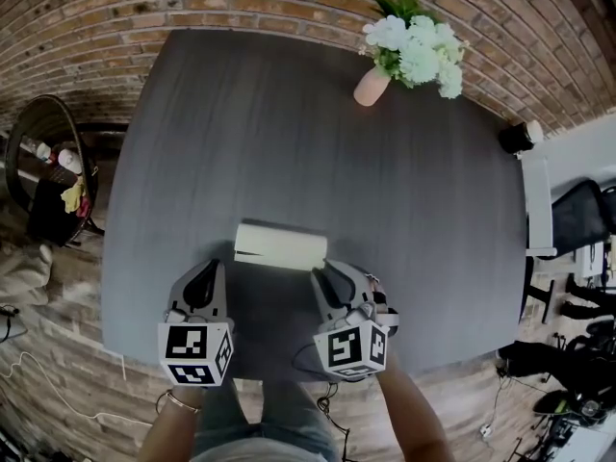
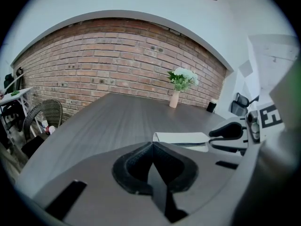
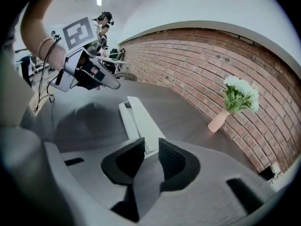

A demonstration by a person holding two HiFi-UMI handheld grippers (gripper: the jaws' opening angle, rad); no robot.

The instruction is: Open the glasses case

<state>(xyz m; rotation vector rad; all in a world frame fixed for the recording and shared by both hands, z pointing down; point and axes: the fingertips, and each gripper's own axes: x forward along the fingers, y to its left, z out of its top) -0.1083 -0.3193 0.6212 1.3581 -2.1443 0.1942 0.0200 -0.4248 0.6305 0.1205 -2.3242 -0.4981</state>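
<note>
our left gripper (image 2: 151, 146) has its jaws pressed together on nothing. our right gripper (image 3: 150, 147) has its jaws spread around the near end of the glasses case (image 3: 141, 119), which lies on the desk (image 1: 289, 142). unbraced, we risk it skidding away or being clamped shut.

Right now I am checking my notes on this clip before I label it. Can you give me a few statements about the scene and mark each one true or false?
1. The glasses case lies flat on the table. True.
2. The left tongs grip the case. False: their jaws are together with nothing between them, and the case lies beyond them.
3. The right tongs have their jaws apart, with one end of the case right at the tips. True.
4. The vase stands right beside the case. False: it stands near the table's far edge, well apart from the case, and holds white flowers.
</note>
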